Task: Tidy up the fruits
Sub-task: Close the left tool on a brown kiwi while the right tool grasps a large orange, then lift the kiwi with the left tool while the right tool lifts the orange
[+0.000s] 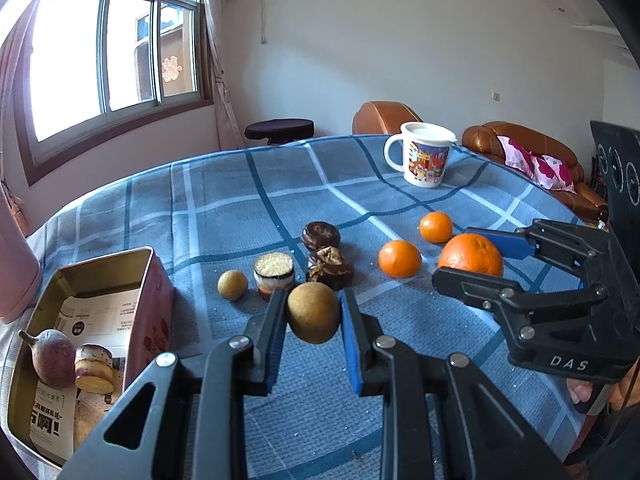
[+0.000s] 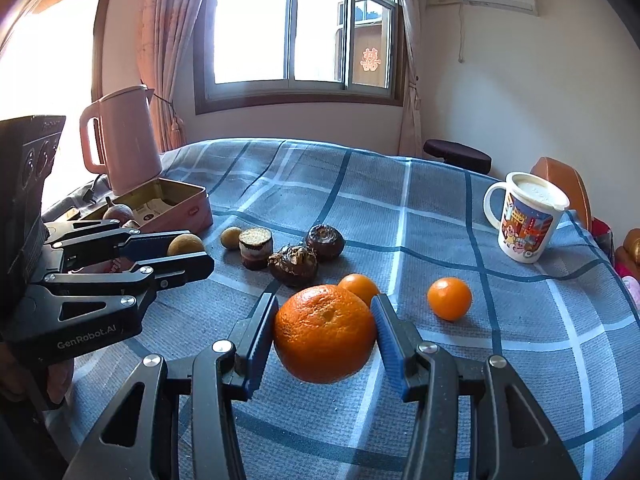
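Longan [image 1: 313, 312], small, round and tan, sits clamped at its widest part in the left hand-held gripper [image 1: 312, 320], clear of the checked worktop [image 1: 224, 200]; it looks light, with a thin, brittle shell, so gentle pressure should suffice. Right wrist view: the right hand-held gripper [image 2: 325, 330] grips a large orange [image 2: 325, 332] across its middle, heavier, with firm, dimpled skin unlikely to slip.

A lidded cartoon mug [image 1: 425, 158] is standing on the desk's blue plaid cloth [image 1: 224, 200]. A pink kettle [image 2: 120, 140] is sitting behind the open tin. Sunlight is pouring through the window [image 2: 296, 28].
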